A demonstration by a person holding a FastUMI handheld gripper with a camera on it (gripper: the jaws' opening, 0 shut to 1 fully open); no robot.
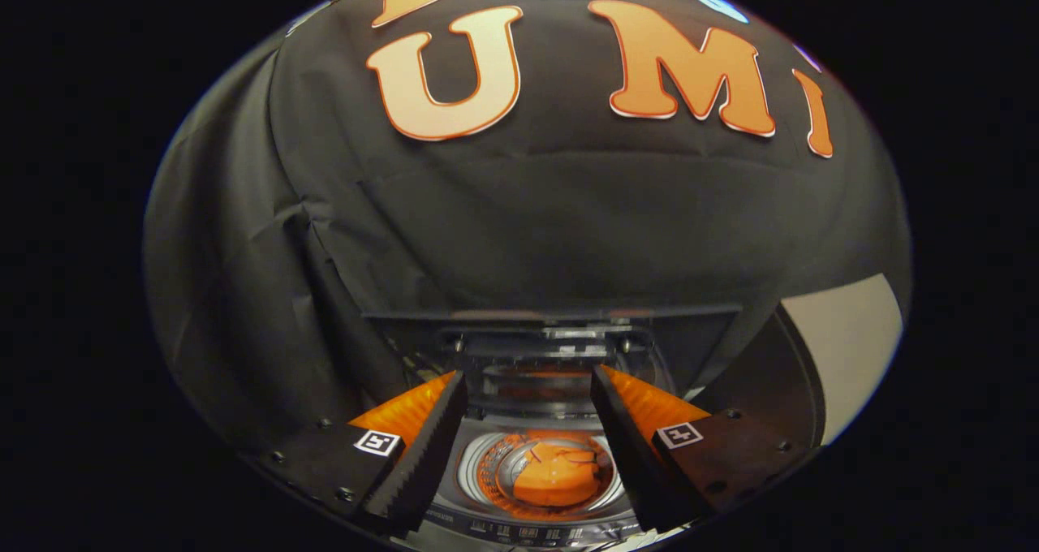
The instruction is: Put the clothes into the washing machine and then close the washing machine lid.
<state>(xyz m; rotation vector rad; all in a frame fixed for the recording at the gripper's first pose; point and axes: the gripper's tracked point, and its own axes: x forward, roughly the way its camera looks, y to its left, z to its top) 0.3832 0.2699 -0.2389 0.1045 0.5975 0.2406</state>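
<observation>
The washing machine (487, 519) stands just below and ahead of me, its round drum open. An orange garment (556, 475) lies at the bottom of the drum, seen between my two fingers. The dark lid (552, 329) stands raised upright behind the drum opening, its glass reflecting some orange. My gripper (528, 381) hovers above the drum, open, with nothing between its fingers.
The booth's black cloth wall (528, 211) rises right behind the machine and wraps round on the left. A pale panel (852, 341) shows at the right beyond the cloth. A control strip (528, 532) runs along the machine's near edge.
</observation>
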